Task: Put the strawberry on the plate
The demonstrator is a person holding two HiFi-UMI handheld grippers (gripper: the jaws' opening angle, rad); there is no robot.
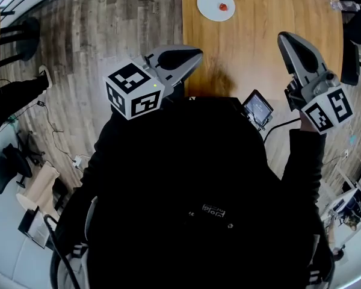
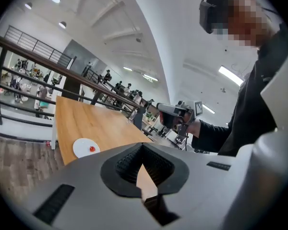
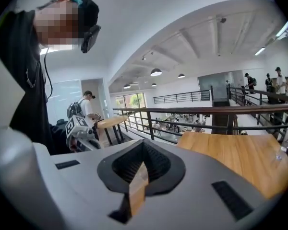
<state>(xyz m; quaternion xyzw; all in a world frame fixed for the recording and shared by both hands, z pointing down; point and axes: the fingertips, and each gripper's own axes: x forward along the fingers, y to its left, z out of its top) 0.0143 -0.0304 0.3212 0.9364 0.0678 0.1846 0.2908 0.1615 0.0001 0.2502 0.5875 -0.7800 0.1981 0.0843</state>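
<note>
The strawberry (image 1: 223,7) lies on the white plate (image 1: 208,0), slightly right of its middle. The plate sits close to the left edge of the wooden table (image 1: 265,35), well apart from both tools. By my reading the placing is done, and what is left is to finish cleanly.

My left gripper (image 1: 191,55) hangs over the table's near left corner, its jaws closed together with nothing between them. My right gripper (image 1: 287,41) is raised above the table's near edge on the right side. Its jaws are also pressed tight and hold nothing.

To do this step well, I would leave the plate alone. I would hold both tools high and back on my side of the near edge, so no jaw tip sweeps across the plate or nudges it. The berry looks round enough to roll off if it is knocked.
</note>
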